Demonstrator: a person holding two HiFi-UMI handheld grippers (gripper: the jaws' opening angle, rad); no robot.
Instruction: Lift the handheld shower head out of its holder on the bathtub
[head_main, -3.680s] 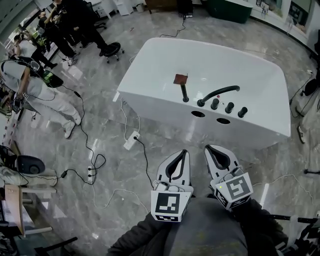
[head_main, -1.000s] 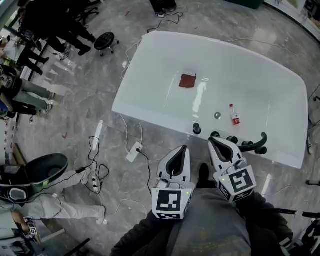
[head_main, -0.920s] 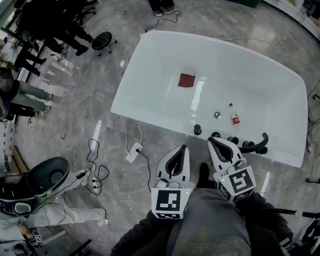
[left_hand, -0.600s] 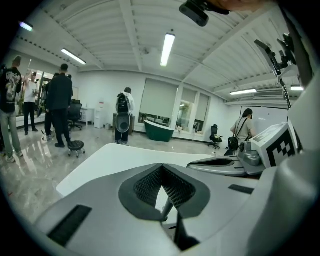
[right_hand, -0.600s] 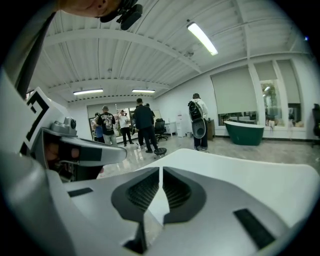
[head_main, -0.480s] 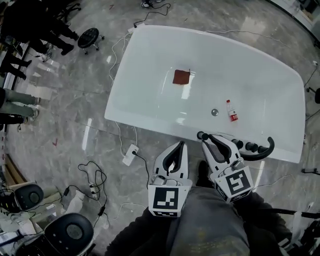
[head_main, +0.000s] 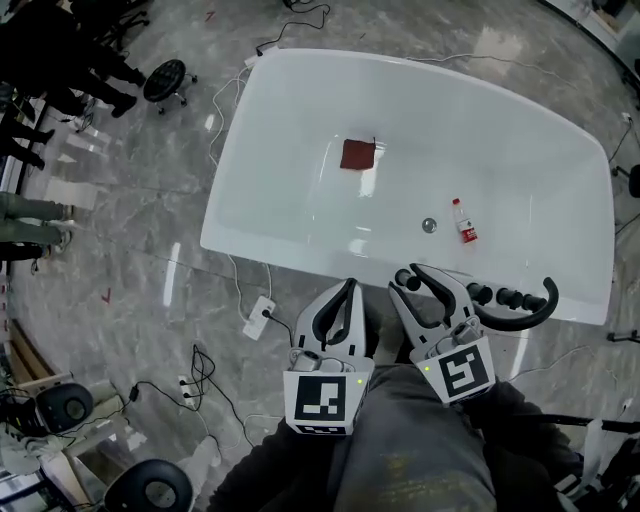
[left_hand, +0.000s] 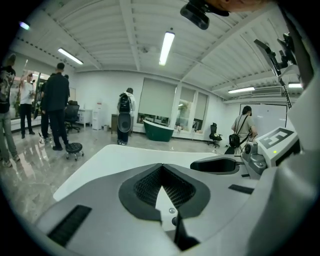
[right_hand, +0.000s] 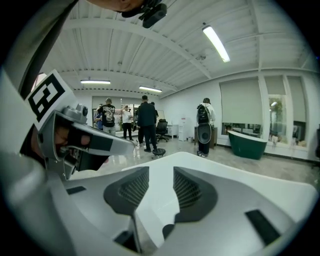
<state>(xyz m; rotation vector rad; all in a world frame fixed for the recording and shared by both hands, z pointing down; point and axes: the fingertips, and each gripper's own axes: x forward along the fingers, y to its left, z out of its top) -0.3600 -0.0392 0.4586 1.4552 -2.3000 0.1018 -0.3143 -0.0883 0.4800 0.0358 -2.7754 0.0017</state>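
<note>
The shower head stands in its holder on the tub's near rim, left of the knobs and the curved spout. The right gripper is right at it, its fingers opening and pressing on nothing. The left gripper hangs beside it at the rim's outer edge, fingers clenched and empty. A bottle lies in the tub near the drain.

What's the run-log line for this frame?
left gripper: shut, empty | right gripper: fingers opening, nothing gripped | handheld shower head: upright on bathtub rim, by right gripper, not lifted
</note>
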